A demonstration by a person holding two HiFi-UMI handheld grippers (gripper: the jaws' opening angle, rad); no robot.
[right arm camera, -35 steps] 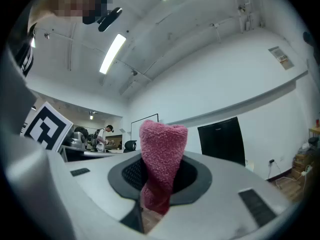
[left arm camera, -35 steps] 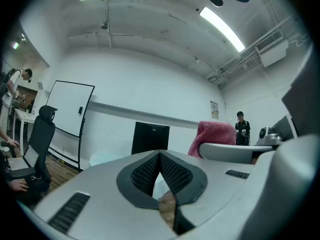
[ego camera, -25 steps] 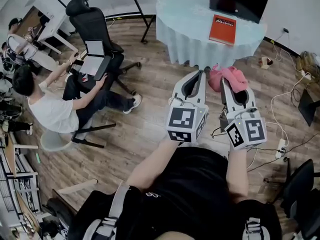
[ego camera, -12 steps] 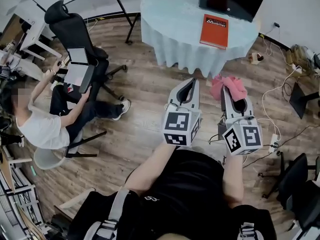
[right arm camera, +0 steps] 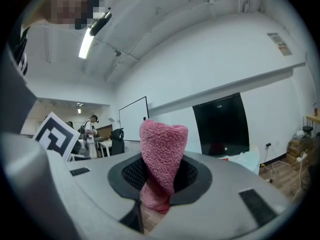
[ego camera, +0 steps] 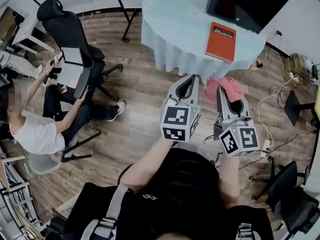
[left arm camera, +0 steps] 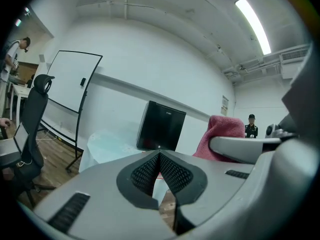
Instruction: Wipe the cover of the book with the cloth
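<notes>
My right gripper (right arm camera: 159, 183) is squeezed tight on the pink cloth (right arm camera: 162, 144). My left gripper (left arm camera: 160, 159) is pinched together with nothing in it. The orange book (ego camera: 221, 34) lies flat on the round table (ego camera: 170, 19), well away from both. I think the book could slide when I rub it, because nothing holds it down, and the floppy cloth might slip out

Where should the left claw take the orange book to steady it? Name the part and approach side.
Probably its near short edge, from the person's side. The book lies flat on the table, that edge close to the rim, with the monitor blocking the far side. The left claw is shut and empty, so it must open first; the right claw holds the cloth.
</notes>
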